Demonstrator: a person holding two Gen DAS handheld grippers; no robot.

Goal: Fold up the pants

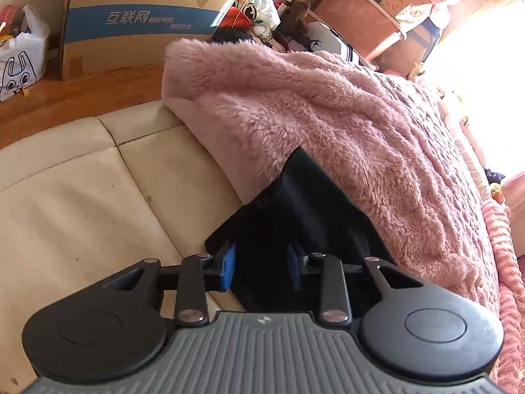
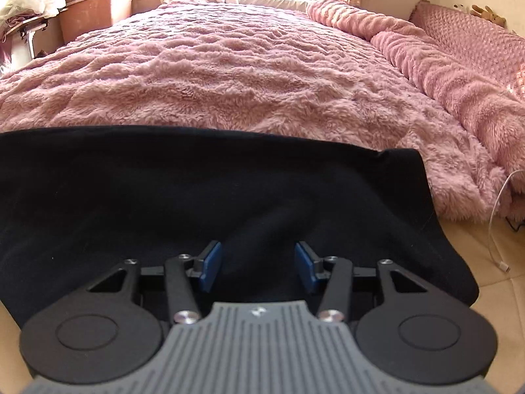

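Note:
The black pants lie flat across the near edge of a bed covered by a fluffy pink blanket. In the right wrist view they span the width, with one end at the right. My right gripper is open just above the pants' near part, blue pads apart. In the left wrist view the pants show as a dark pointed end on the blanket's edge and the cream bed base. My left gripper is open over that end, nothing held between its pads.
A cream padded bed base runs at the left. A large cardboard box and a white plastic bag sit on the wooden floor. A rolled pink quilt lies at the bed's right. A white cable hangs at right.

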